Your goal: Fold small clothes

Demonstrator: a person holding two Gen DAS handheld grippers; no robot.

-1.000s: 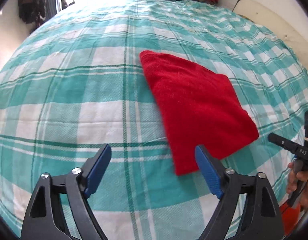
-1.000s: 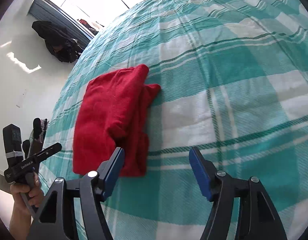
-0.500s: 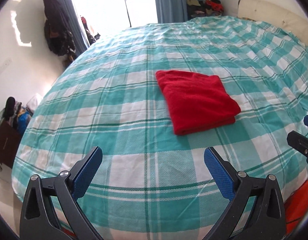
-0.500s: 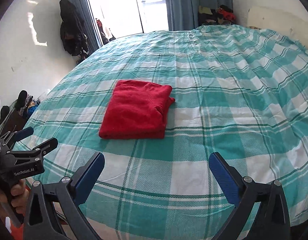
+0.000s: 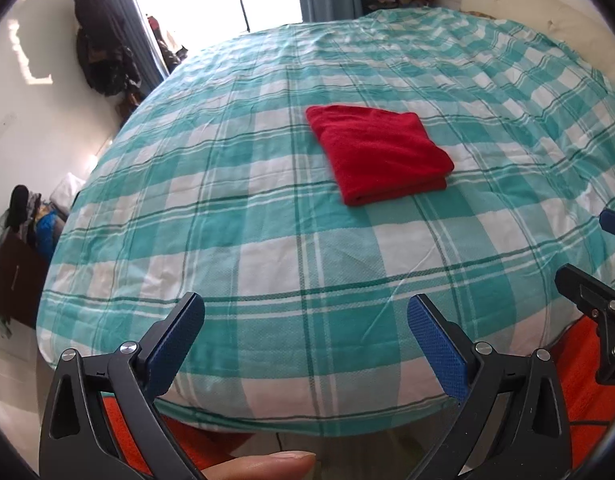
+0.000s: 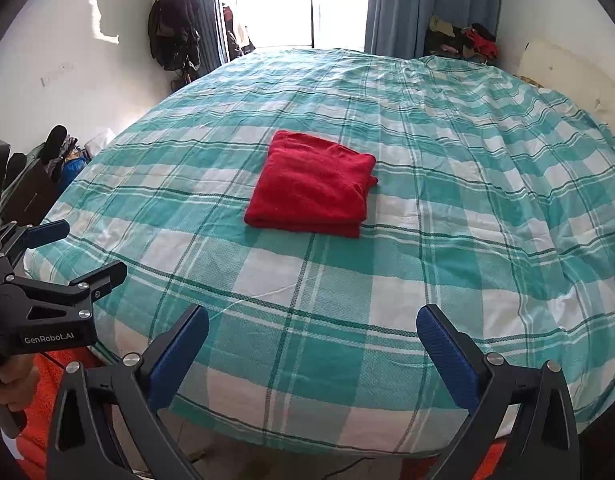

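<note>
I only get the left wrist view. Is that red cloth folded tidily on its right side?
Observer: Not quite. The right wrist view shows a small flap poking out at the right corner of the cloth.
Operator: Is the right gripper holding anything?
Observer: No. The right gripper is wide open, with only the bed behind the gap.
Operator: Any writing on the left gripper?
Observer: Yes. The left gripper has GenRobot.AI printed on its body.

Both wrist views face bed (image 5: 267,264) from foot edge; share red garment (image 6: 313,186).
</note>
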